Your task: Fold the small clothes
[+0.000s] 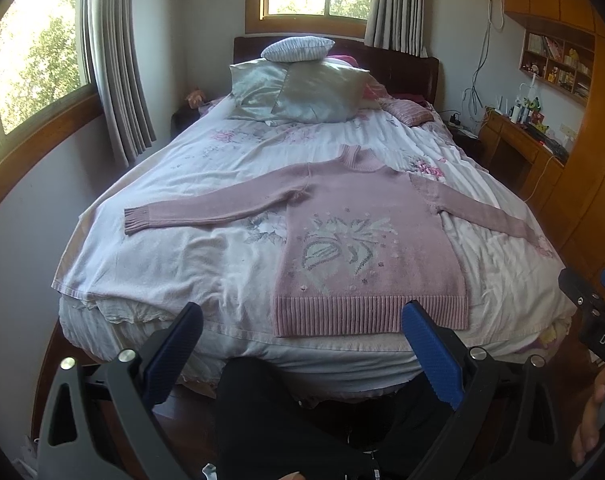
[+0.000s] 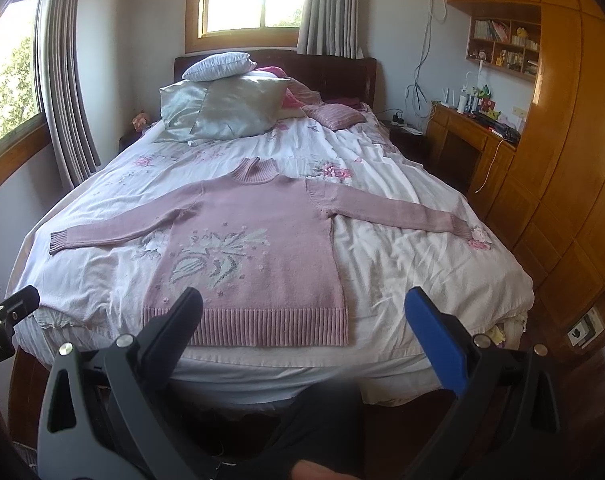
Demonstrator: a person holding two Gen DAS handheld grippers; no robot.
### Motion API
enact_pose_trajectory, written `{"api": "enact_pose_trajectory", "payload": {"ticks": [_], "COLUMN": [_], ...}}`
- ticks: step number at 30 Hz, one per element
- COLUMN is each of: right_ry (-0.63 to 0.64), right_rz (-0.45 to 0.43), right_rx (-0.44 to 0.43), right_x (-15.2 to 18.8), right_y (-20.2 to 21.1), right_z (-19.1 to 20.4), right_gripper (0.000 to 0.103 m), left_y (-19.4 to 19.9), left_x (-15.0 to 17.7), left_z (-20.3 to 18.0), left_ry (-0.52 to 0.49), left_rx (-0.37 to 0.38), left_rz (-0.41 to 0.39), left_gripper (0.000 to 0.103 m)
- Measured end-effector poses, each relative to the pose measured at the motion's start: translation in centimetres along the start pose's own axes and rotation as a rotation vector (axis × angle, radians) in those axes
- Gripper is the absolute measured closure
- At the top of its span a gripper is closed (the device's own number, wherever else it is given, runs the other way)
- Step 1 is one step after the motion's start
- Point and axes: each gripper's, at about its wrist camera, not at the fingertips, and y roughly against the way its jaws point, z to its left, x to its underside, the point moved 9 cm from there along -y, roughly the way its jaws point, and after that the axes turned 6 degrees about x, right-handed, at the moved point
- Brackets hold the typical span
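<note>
Left gripper [image 1: 302,344] hangs short of the bed's foot, jaws spread wide, holding nothing. Ahead, the pink knitted turtleneck sweater with a pale floral motif [image 1: 362,240] lies flat on the white flowered bedspread [image 1: 162,248], sleeves flung out, ready for folding, I'd say. Right gripper [image 2: 304,322] waits equally wide, empty.

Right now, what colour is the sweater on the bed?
The sweater is dusty pink, with a pale grey-green leaf motif on its front; the right wrist view shows it best.
</note>
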Motion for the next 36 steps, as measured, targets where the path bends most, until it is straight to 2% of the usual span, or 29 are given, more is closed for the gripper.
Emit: {"api": "enact_pose_trajectory", "payload": {"ticks": [15,36], "right_ry": [0.006,0.012], "right_rz": [0.032,0.078], "right_rx": [-0.002,-0.007], "right_x": [0.1,0.1], "right_y": [-1.6,-4.5], "right_z": [0.5,0.8], "right_gripper": [0.003,0.003], "left_y": [-0.6,-3.4], "left_x": [-0.5,-1.2], "left_z": [0.2,0.3], "left_ry": [0.0,-0.001], "left_rx": [-0.005,-0.029], "left_rz": [0.009,0.044], "left_gripper": [0.004,0.004]}}
